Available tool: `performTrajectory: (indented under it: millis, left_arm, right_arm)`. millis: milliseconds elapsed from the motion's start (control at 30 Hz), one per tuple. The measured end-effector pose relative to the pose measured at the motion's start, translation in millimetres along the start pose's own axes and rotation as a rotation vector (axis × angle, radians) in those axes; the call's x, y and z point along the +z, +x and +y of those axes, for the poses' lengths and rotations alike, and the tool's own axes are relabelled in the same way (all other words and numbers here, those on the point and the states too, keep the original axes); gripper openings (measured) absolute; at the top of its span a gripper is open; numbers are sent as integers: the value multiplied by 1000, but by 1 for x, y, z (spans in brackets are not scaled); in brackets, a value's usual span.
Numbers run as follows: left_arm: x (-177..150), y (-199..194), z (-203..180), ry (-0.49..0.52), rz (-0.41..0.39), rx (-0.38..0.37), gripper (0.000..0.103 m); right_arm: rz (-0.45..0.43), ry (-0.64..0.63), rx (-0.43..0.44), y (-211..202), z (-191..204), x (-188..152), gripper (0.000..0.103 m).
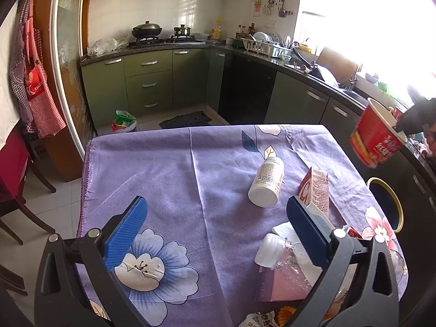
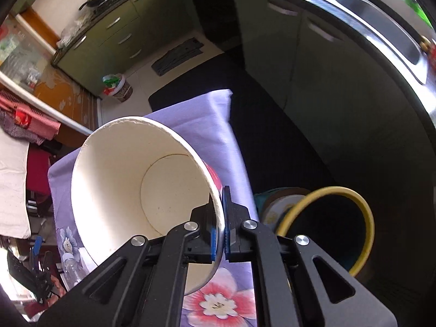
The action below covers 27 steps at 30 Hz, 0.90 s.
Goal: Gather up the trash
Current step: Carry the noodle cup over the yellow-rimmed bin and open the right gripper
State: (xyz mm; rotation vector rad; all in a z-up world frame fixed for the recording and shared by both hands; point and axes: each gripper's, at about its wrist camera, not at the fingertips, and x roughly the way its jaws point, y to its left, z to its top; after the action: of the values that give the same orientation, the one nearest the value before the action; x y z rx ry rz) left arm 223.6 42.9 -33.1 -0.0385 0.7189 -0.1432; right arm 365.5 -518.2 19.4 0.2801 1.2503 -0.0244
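My right gripper [image 2: 219,218] is shut on the rim of an empty red paper noodle cup [image 2: 130,179], held tilted in the air past the table's right edge; the cup also shows in the left wrist view [image 1: 376,139]. A black bin with a yellow rim [image 2: 335,218] stands on the floor just right of it, also seen in the left wrist view [image 1: 387,204]. My left gripper [image 1: 218,218] is open and empty above the purple flowered tablecloth [image 1: 177,169]. On the cloth lie a white pill bottle [image 1: 267,182], a red-and-white carton [image 1: 316,188] and a clear plastic bottle with white cap [image 1: 272,250].
A pink box [image 1: 283,283], white tissue and snack wrappers [image 1: 261,320] lie at the table's near right. A red chair [image 1: 13,169] stands left. Green kitchen cabinets [image 1: 150,81], a counter with sink and a small lined floor bin [image 1: 124,121] lie beyond the table.
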Motion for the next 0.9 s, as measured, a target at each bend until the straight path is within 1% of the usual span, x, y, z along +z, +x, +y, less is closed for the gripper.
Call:
performTrajectory:
  millis: [67, 167, 233, 333, 433, 567, 600, 633, 667, 700, 733, 800, 900]
  left_arm:
    - [0, -2, -4, 9, 0, -7, 97]
    - [1, -5, -13, 24, 0, -14, 97]
    - [2, -6, -18, 30, 2, -16, 97]
    - [5, -8, -29, 39, 15, -32, 97]
    - [6, -11, -39, 67, 26, -33, 97]
    - [9, -15, -48, 92, 41, -34, 97]
    - [10, -16, -49, 94, 44, -36, 97]
    - [11, -16, -51, 97, 48, -37, 97]
    - [13, -16, -52, 100, 52, -39, 97]
    - [14, -15, -53, 104, 56, -44, 97]
    - [15, -14, -54, 107, 61, -49, 97]
    - [18, -11, -58, 120, 76, -67, 97]
    - [23, -6, -66, 149, 94, -104, 97]
  right_arm:
    - [6, 77, -42, -9, -52, -14, 5]
    - [44, 185, -71, -1, -120, -37, 5]
    - [72, 236, -80, 16, -152, -50, 5]
    - [115, 278, -108, 50, -183, -61, 5]
    - [147, 310, -99, 82, -201, -67, 5]
    - [184, 322, -96, 119, -212, -69, 5]
    - [192, 315, -101, 127, -212, -69, 7]
    - [198, 321, -101, 132, -215, -72, 14]
    - [199, 330, -105, 134, -217, -72, 26]
    - [190, 328, -109, 134, -217, -72, 29]
    - [179, 321, -109, 131, -215, -71, 30]
    - [151, 316, -92, 120, -216, -71, 30]
    - [104, 298, -53, 93, -212, -78, 31]
